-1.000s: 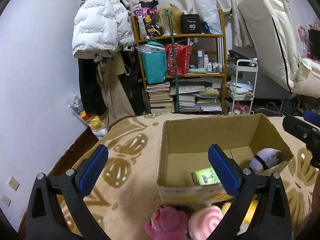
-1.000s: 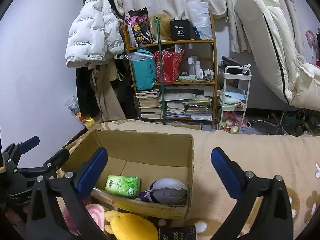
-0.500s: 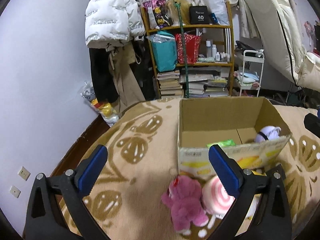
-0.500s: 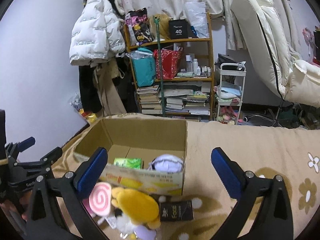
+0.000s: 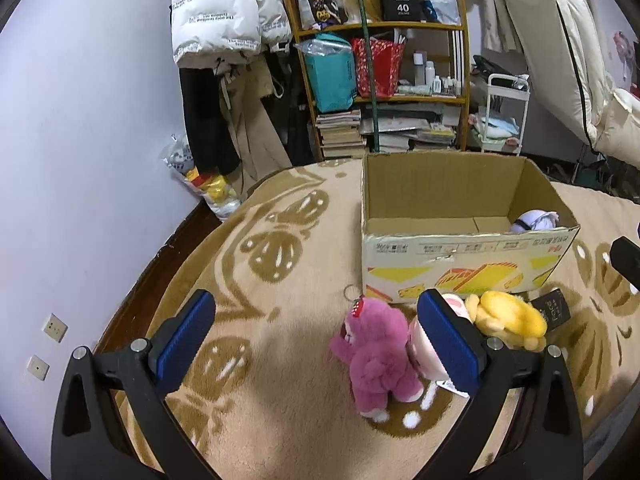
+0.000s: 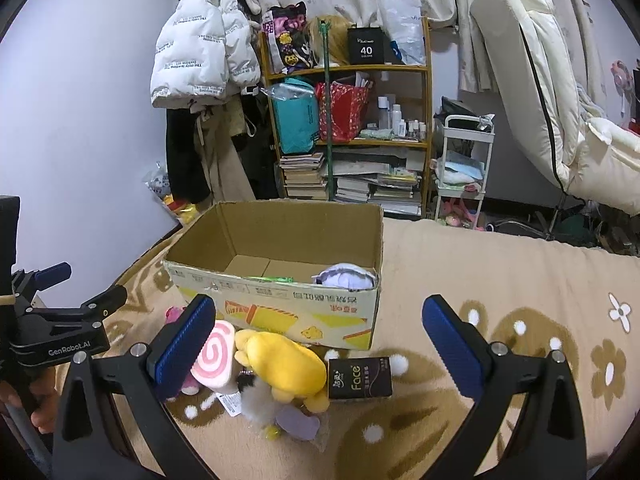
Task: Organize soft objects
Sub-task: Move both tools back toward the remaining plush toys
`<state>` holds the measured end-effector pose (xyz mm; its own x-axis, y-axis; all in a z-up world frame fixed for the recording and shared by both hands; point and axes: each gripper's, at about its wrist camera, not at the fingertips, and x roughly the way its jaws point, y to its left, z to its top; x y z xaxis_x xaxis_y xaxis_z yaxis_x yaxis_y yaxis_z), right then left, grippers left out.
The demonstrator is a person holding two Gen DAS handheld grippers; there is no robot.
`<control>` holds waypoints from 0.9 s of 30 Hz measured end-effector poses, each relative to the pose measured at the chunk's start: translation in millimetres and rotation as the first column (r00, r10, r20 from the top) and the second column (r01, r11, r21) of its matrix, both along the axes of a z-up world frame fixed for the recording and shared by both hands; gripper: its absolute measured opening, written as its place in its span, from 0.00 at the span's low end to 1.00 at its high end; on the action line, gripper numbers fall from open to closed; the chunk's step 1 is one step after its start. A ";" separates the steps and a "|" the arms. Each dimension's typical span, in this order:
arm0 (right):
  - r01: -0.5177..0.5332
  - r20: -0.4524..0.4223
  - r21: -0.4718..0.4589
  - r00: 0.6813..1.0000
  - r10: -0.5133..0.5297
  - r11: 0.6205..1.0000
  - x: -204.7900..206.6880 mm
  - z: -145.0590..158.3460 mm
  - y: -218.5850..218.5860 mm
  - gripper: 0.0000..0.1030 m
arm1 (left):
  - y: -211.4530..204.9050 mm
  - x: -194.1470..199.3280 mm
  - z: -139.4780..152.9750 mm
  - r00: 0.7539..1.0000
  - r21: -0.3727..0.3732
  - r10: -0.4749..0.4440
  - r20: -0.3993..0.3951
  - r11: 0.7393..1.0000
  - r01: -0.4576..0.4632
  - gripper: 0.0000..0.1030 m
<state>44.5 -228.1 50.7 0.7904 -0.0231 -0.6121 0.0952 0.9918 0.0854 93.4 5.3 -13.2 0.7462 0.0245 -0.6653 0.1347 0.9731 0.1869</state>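
Observation:
An open cardboard box [image 5: 460, 268] [image 6: 280, 304] stands on the beige blanket, with a white-purple plush [image 5: 536, 220] [image 6: 346, 276] and a green pack [image 6: 268, 279] inside. In front of it lie a pink plush bear [image 5: 380, 356], a pink swirl plush [image 6: 214, 354], a yellow plush [image 5: 508, 316] [image 6: 284, 364] and a black "Face" pack [image 6: 360, 378]. My left gripper [image 5: 316, 344] is open and empty, just left of the pink bear. My right gripper [image 6: 320, 344] is open and empty, above the yellow plush and black pack.
A wooden shelf [image 5: 380, 92] with books and bags stands behind the bed. A white jacket [image 5: 224, 8] hangs at the wall on the left. A white cart [image 6: 464, 168] and a folded mattress [image 6: 532, 80] stand to the right.
Both grippers have drawn back from the box and tilted down, so the toys in front of the box now show fully. Both stay open.

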 end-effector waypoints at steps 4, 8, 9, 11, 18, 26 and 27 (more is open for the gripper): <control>0.004 -0.026 0.009 1.000 -0.004 1.000 7.3 -8.5 -1.5 1.00 | 4.0 8.5 -8.2 0.999 -0.012 0.014 -0.038 1.000 -0.014 0.97; 0.008 -0.063 0.023 0.998 -0.007 1.000 14.9 -21.4 -0.9 1.00 | 6.0 16.4 -16.5 0.998 0.007 0.031 -0.056 1.000 -0.030 0.97; 0.009 -0.072 0.027 0.997 -0.007 1.000 16.9 -23.7 -0.5 1.00 | 6.9 19.1 -17.8 0.997 0.001 0.032 -0.065 0.999 -0.032 0.97; 0.008 -0.084 0.035 0.996 -0.005 0.999 19.7 -27.4 1.8 1.00 | 9.1 24.8 -21.5 0.996 -0.012 0.036 -0.086 0.999 -0.038 0.97; -0.028 -0.130 0.006 0.991 0.029 1.000 34.6 -42.8 13.4 1.00 | 15.4 40.0 -33.3 0.989 -0.030 0.058 -0.138 0.998 -0.063 0.97; -0.057 -0.203 -0.007 0.978 0.054 0.998 48.8 -61.6 24.1 1.00 | 12.2 54.1 -52.6 0.973 -0.027 0.052 -0.226 0.998 -0.060 0.97; -0.062 -0.213 -0.011 0.975 0.058 0.998 50.0 -64.1 25.5 1.00 | 12.0 56.5 -55.8 0.969 -0.027 0.051 -0.241 0.998 -0.060 0.97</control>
<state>94.5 -202.6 -13.4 0.6429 0.0085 -0.7659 0.0495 0.9974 0.0526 149.9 17.2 -69.0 0.5629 0.0356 -0.8258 0.1173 0.9855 0.1224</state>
